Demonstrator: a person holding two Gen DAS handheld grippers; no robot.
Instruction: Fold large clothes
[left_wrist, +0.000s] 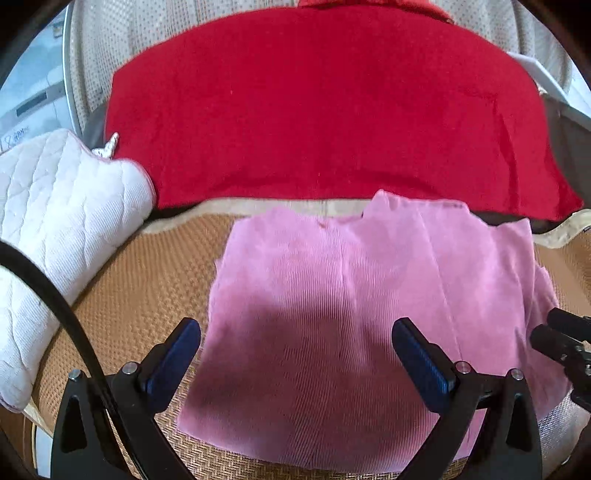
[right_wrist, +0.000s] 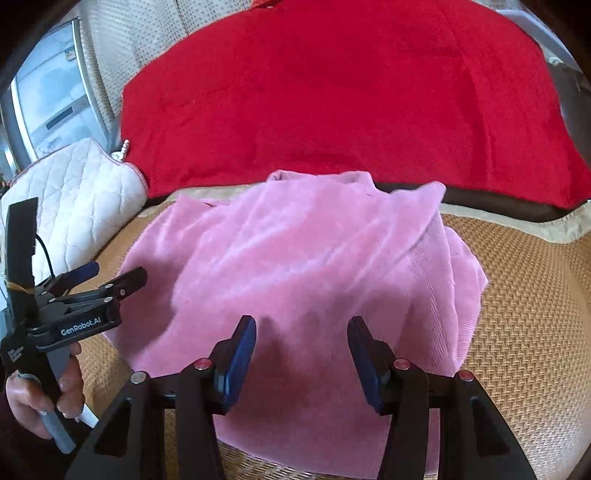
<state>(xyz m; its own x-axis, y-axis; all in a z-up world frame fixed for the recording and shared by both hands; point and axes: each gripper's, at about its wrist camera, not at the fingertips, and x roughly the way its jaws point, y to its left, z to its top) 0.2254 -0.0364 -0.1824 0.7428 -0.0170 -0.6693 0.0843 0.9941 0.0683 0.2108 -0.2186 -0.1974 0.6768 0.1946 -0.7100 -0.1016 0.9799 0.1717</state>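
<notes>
Garment: your pink ribbed garment (left_wrist: 351, 314) lies on the woven mat (left_wrist: 140, 295), just in front of the red blanket (left_wrist: 314, 110), with the white quilted cushion (left_wrist: 55, 221) off to its left.

Left gripper: your left gripper (left_wrist: 295, 354) hangs over the near edge of the pink cloth with its jaws spread wide and nothing between the blue pads (left_wrist: 173, 365). From the right wrist view it sits at the garment's left side, in your hand (right_wrist: 44, 391), and appears clear of the fabric.

Right gripper: your right gripper (right_wrist: 301, 358) is released too, its jaws parted over the near middle of the cloth and holding nothing.

Done so far: the garment looks already folded into a compact block. In the left view it reads as a near rectangle with layered edges along its right side and a stepped far edge, so I judge at least one fold is in.

Left to do: the top layer is rumpled in the right view and the far corners do not line up. You probably have smoothing left, and perhaps one more fold, though I cannot tell whether the sleeves are tucked in.

Progress: well along by my reading, late in the task.

Risk: soft ribbed fabric may slide over its lower layers if you pinch only the top one.
</notes>
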